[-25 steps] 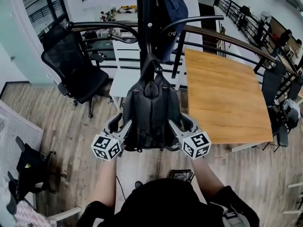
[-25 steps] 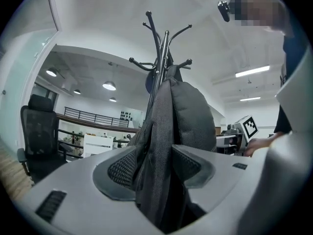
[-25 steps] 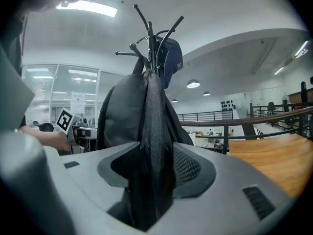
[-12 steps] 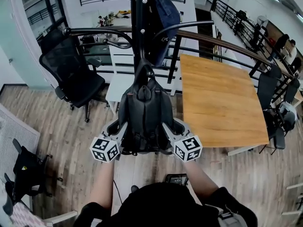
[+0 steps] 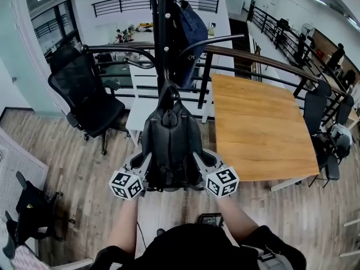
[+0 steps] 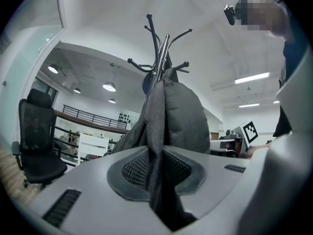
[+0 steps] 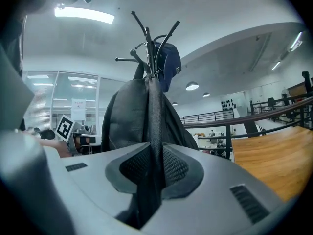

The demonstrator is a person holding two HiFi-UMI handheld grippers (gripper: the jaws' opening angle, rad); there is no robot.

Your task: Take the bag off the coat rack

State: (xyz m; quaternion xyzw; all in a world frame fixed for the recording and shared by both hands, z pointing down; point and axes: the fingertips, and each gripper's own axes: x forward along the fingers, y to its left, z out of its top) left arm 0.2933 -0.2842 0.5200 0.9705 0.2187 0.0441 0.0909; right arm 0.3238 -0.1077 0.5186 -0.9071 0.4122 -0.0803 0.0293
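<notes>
Setting: open office on a mezzanine, with a wood-plank floor [image 5: 67, 151] and a black railing [image 5: 270, 52] running behind the work area.

Furnishings:
- Black mesh office chair [image 5: 90, 97], to the left of the rack.
- White desk [image 5: 143, 97], behind the rack's pole.
- Wooden table [image 5: 259, 125], to the right, just beside the rack.

Coat rack [image 5: 163, 32]: a black upright pole with curved hooks branching out near the top. A dark blue fabric item [image 5: 191, 30] hangs high on its far side.

Backpack [image 5: 170, 142]: dark grey, hanging on the coat rack by its top loop. Its body lies against the near side of the pole, above the floor and between the two grippers.

Left gripper [image 5: 146, 162]: held at the backpack's left edge, low on the body. Its own view shows the jaws closing on a vertical fold of the grey mesh fabric, with both ribbed pads [image 6: 134, 168] against the cloth.

Right gripper [image 5: 197, 159]: held at the backpack's right edge, level with the other gripper. Its jaws are likewise closing on a fold of the bag's fabric, which runs up between the pads [image 7: 176, 168] and touches both.

Operator: bare forearms [image 5: 125, 224] reach forward to each gripper in the lower part of the head view.
</notes>
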